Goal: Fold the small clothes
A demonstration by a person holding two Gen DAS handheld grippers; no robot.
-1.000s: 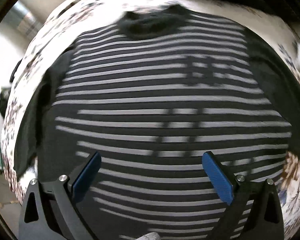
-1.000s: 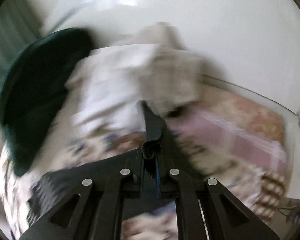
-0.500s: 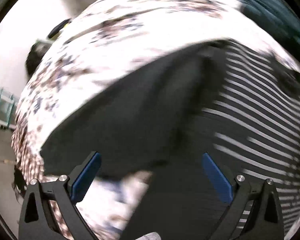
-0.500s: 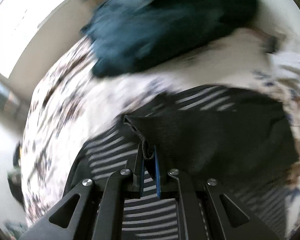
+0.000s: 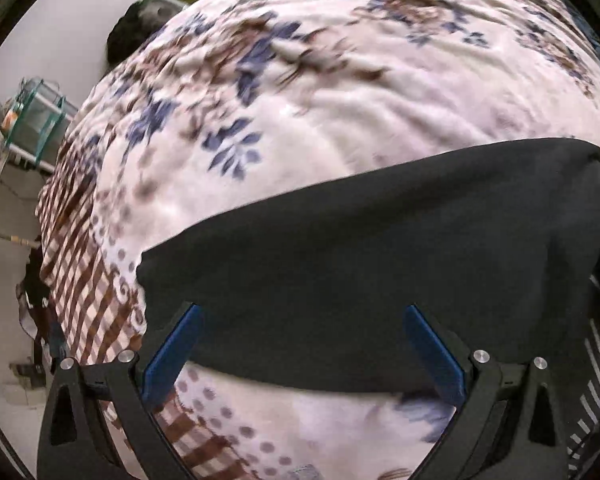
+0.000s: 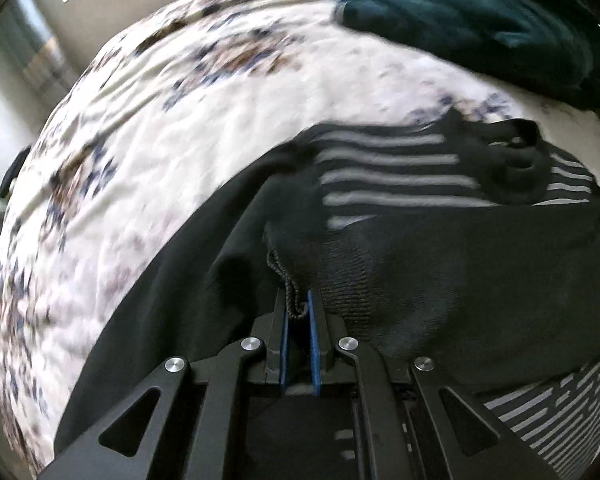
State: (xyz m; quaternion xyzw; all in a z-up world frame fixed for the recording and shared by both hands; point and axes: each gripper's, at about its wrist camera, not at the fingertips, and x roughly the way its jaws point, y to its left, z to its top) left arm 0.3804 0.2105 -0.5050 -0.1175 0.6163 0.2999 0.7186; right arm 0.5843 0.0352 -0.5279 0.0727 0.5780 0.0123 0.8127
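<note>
Striped sweater [image 6: 396,184], black with grey bands, lies spread on a bed under a floral bedspread [image 6: 204,128]. The right gripper [image 6: 299,312] has its jaws nearly closed, pinching the ribbed knit edge of a black sleeve [image 6: 440,276] that is folded across the sweater's striped body; the dark collar [image 6: 512,164] sits farther off, to the right. Beyond it, at the far right of the bed, lies a dark teal garment [image 6: 480,16].

In the left wrist view the left gripper [image 5: 300,344] has its jaws wide apart and holds nothing; its 2 blue pads [image 5: 172,352] hang over the other sleeve [image 5: 380,256], a plain black panel lying flat on the bedspread [image 5: 340,92], with stripes showing at the right edge. The sleeve's cuff end points left, near the bedspread's brown checked border [image 5: 76,280]. Past the bed's left edge stands a teal wire rack [image 5: 36,116] on the floor.
</note>
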